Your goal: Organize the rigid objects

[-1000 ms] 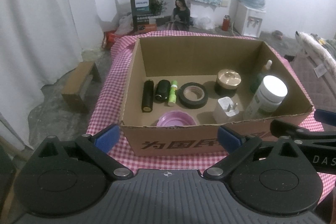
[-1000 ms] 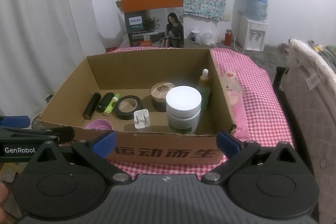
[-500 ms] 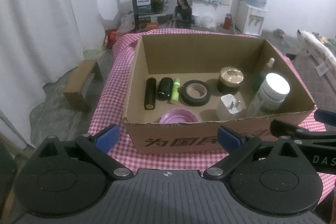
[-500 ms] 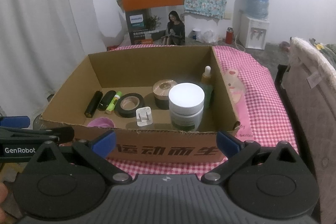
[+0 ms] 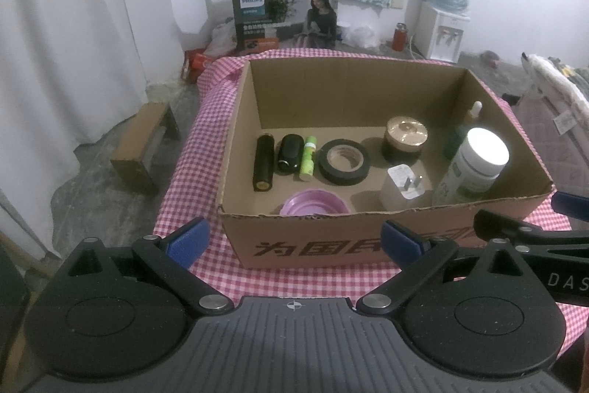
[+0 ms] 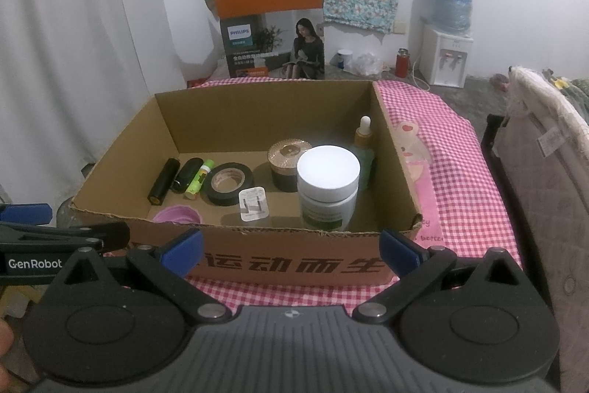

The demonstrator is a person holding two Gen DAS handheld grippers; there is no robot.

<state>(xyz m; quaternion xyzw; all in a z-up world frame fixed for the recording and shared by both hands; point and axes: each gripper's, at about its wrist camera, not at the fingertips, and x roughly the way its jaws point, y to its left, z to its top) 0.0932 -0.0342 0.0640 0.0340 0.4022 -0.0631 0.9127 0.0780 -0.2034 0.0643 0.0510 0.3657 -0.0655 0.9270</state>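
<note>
From the left wrist camera, the left gripper (image 5: pixel 294 240) hangs with its blue-tipped jaws spread wide and nothing between them, in front of the near wall of an open cardboard box (image 5: pixel 353 87) that sits on a pink checked tablecloth (image 5: pixel 195 150). Inside the box, along the left, lie a black cylinder (image 5: pixel 263 161), a shorter black tube (image 5: pixel 289 153) and a green stick (image 5: pixel 307 158) side by side; just right of them lies a roll of black tape (image 5: pixel 344 161), then a gold-lidded jar (image 5: pixel 405 139). Nearer the front wall sit a purple bowl (image 5: pixel 313 203), a white plug adapter (image 5: pixel 402 186) and a white-capped bottle (image 5: pixel 475 168), with a dropper bottle (image 5: pixel 466 124) behind it. The right gripper's finger shows at the right edge. From the right wrist camera, the right gripper (image 6: pixel 291 250) is likewise spread and empty before the same box, whose contents stand in the same order. A pale sheet (image 6: pixel 412 150) lies on the cloth just beside the box's right wall.
</note>
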